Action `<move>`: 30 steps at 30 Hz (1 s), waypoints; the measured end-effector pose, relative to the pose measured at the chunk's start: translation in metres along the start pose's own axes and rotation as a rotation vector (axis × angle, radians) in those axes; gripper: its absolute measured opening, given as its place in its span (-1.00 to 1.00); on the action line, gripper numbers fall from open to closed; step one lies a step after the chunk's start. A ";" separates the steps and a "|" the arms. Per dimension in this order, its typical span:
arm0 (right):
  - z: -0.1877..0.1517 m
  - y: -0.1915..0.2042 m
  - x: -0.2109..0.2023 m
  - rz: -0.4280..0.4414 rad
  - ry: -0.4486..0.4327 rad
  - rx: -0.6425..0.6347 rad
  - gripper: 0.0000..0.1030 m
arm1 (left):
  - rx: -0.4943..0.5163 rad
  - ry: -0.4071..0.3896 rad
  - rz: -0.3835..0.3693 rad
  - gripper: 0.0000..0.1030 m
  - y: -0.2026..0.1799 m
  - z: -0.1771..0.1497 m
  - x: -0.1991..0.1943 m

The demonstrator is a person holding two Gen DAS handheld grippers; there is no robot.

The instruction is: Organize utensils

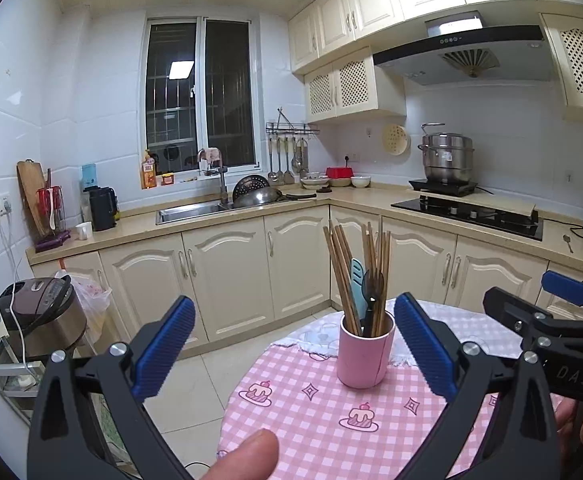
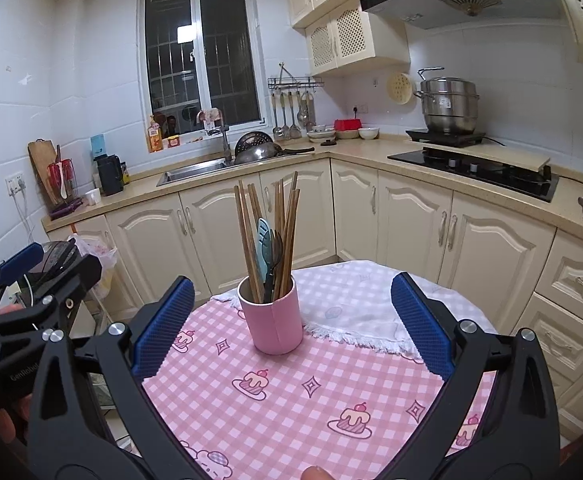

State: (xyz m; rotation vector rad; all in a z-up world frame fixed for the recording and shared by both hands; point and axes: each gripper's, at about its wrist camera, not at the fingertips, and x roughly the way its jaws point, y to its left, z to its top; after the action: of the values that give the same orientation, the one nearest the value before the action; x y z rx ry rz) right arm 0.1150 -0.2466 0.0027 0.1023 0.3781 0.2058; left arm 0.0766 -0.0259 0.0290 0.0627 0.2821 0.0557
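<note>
Even, cool indoor light, sharp focus, strong fisheye bending at edges, dark window (image 1: 199,92) reflecting a lamp.

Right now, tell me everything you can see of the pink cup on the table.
The pink cup is a plain, matte cylinder with no handle in view. It stands upright on the pink checked tablecloth, beside a white fringed cloth. It holds wooden chopsticks, a light blue utensil and a dark spoon. Neither gripper touches it.

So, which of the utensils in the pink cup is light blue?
The flat slotted utensil standing in the cup among the brown chopsticks. Beside it is a dark spoon; no other piece is blue.
</note>
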 end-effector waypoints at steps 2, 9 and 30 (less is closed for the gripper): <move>-0.004 0.002 -0.006 -0.014 -0.011 0.001 0.88 | 0.002 -0.006 -0.002 0.90 0.001 -0.003 -0.005; -0.022 0.005 -0.026 -0.045 -0.017 0.010 0.88 | 0.008 -0.010 0.025 0.90 0.005 -0.016 -0.027; -0.023 0.014 -0.046 -0.049 -0.037 -0.015 0.88 | -0.045 -0.067 0.064 0.91 0.022 -0.020 -0.059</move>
State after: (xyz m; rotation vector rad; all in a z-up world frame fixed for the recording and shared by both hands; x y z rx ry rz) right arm 0.0624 -0.2413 0.0000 0.0822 0.3416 0.1579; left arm 0.0135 -0.0068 0.0279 0.0288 0.2116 0.1237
